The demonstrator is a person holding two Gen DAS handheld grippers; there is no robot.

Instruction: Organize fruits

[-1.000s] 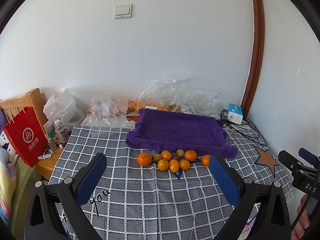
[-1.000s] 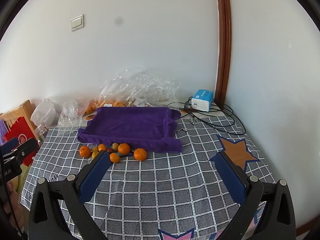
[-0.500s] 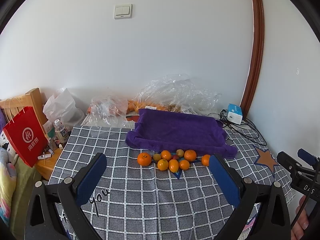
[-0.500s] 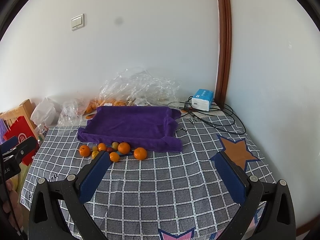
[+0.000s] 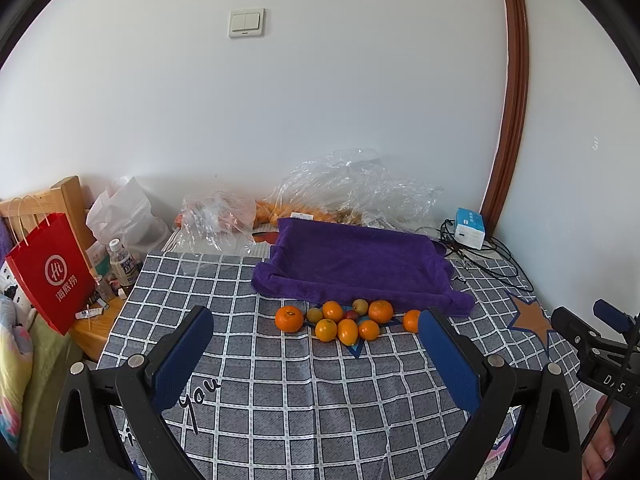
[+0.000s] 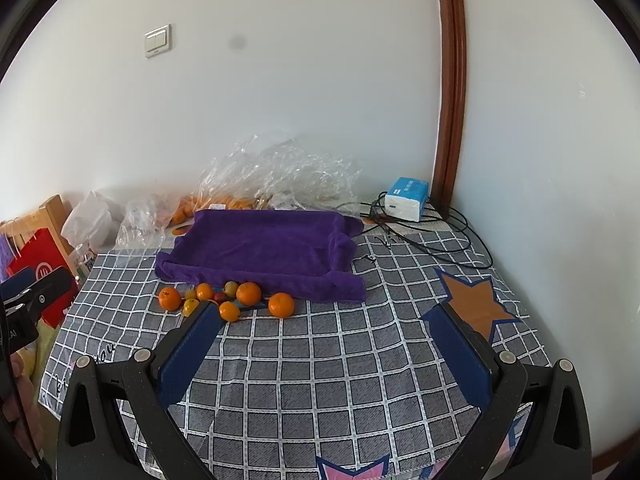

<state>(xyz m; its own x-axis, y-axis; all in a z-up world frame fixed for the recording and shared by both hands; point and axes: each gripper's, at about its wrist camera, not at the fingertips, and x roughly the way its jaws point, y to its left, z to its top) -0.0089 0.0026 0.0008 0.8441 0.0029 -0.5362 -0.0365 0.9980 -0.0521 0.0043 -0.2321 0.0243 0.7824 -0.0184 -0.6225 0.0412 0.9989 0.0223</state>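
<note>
Several oranges [image 5: 289,319] [image 6: 281,304] and small yellow, green and red fruits [image 5: 347,331] [image 6: 231,289] lie in a cluster on the checked tablecloth, just in front of a purple towel-lined tray [image 5: 360,264] [image 6: 264,244]. The tray holds nothing. My left gripper [image 5: 316,354] is open above the cloth, nearer than the fruit, with nothing between its blue pads. My right gripper [image 6: 324,350] is open too, to the right of the cluster; its left pad [image 6: 188,354] hides part of the cluster. Each gripper shows at the edge of the other's view.
Clear plastic bags [image 5: 352,188] with more oranges lie against the wall behind the tray. A blue-white box [image 5: 469,228] and black cables [image 6: 432,236] sit at the back right. A red paper bag [image 5: 50,276], bottle [image 5: 122,266] and wooden chair stand left of the table.
Both views have crept slightly toward the table; the fruit cluster sits a little closer. Both grippers stay open and nothing has been picked up.
</note>
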